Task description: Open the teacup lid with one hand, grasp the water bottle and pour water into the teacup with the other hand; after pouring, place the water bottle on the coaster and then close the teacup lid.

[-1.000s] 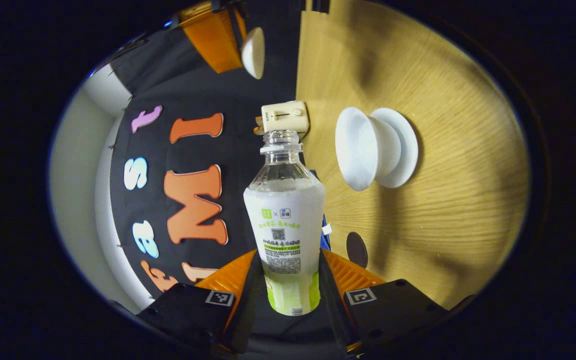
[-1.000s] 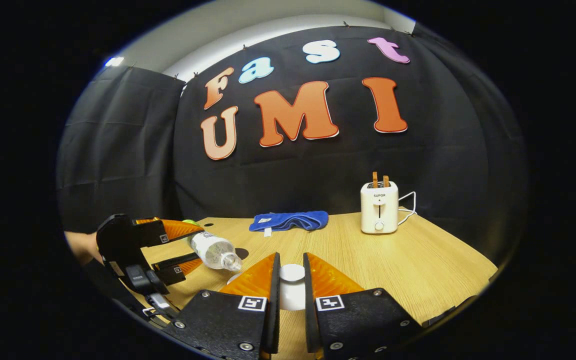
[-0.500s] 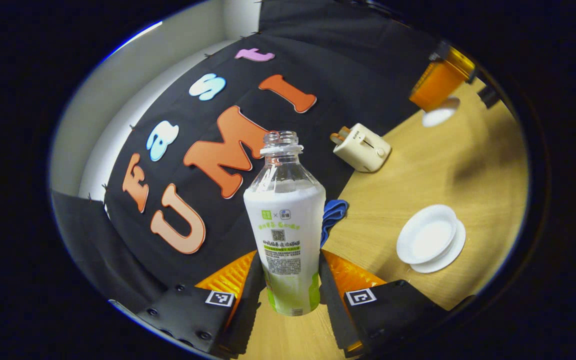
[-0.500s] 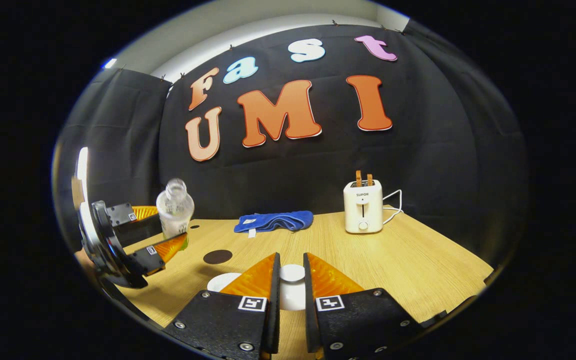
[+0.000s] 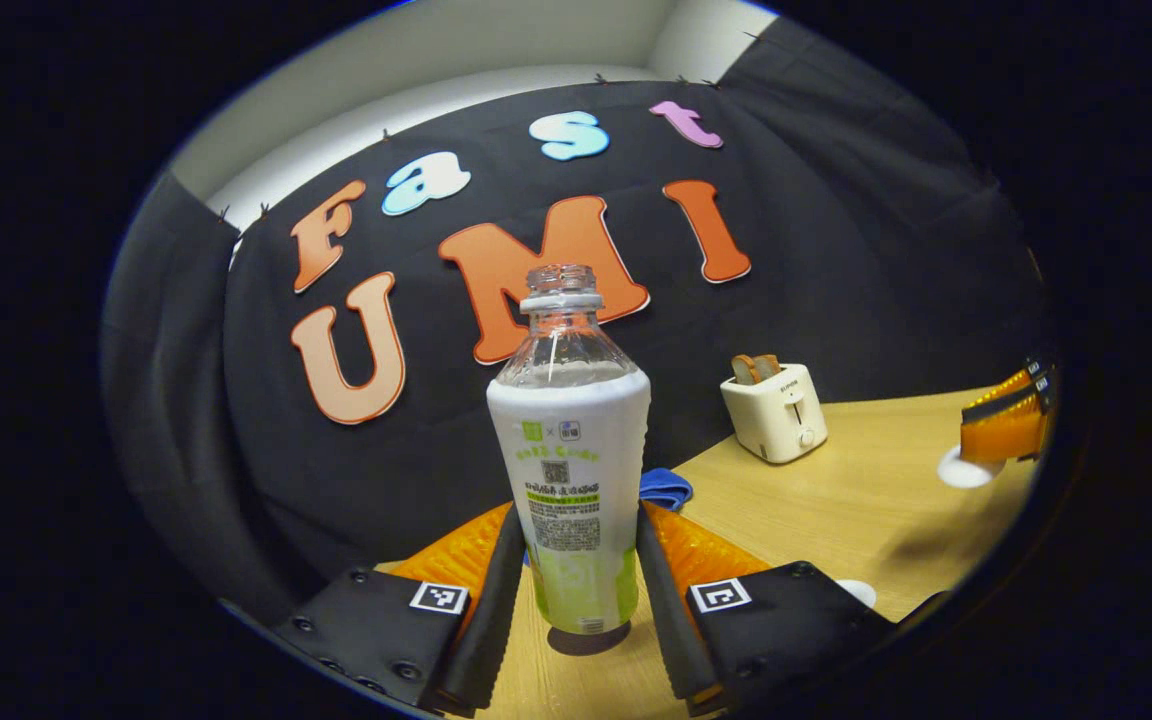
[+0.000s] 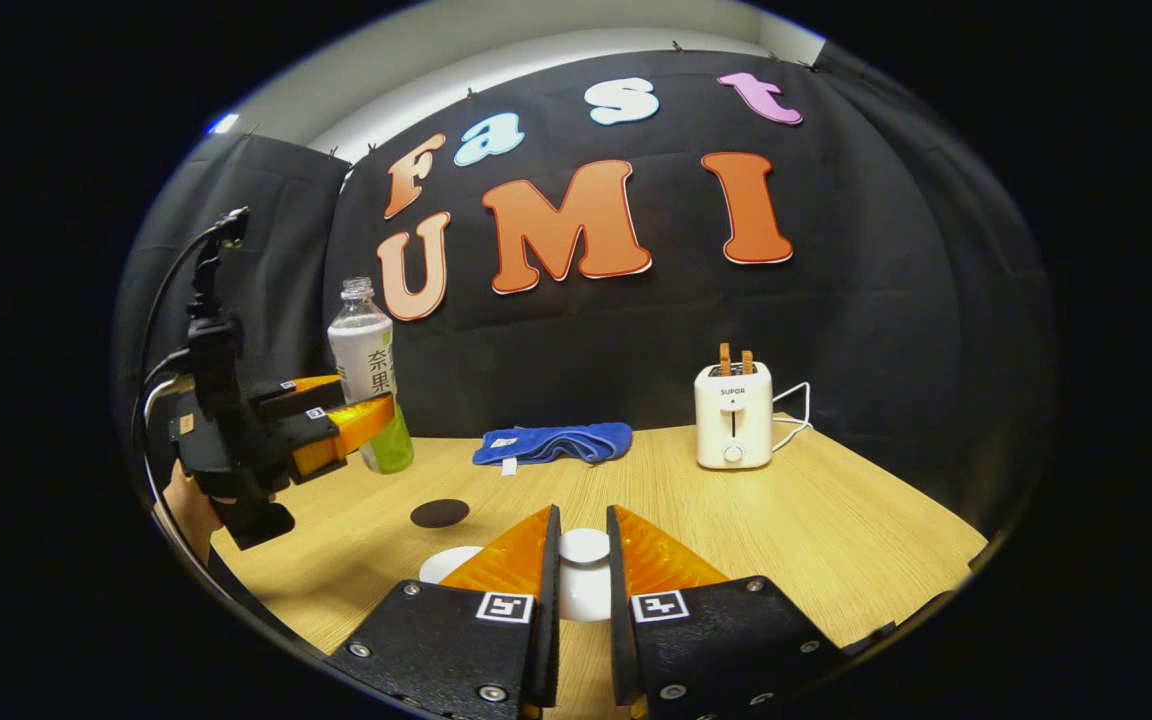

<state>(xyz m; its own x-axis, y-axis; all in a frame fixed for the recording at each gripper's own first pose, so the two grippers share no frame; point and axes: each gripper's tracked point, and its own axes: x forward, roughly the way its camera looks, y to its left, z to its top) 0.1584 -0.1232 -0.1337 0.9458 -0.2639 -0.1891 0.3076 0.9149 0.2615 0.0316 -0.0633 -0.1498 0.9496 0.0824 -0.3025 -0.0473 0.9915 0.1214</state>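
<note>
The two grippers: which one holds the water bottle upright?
The left gripper, clamped on the water bottle; the right gripper holds the white teacup lid instead.

Bare wooden table (image 6: 836, 520) open on the right and centre, free passage there. Toaster (image 6: 733, 415) and blue cloth (image 6: 551, 441) block the back edge by the wall. Left gripper (image 6: 341, 420) with upright water bottle (image 6: 368, 375) occupies the air over the left side, above the coaster (image 6: 439, 513).
</note>
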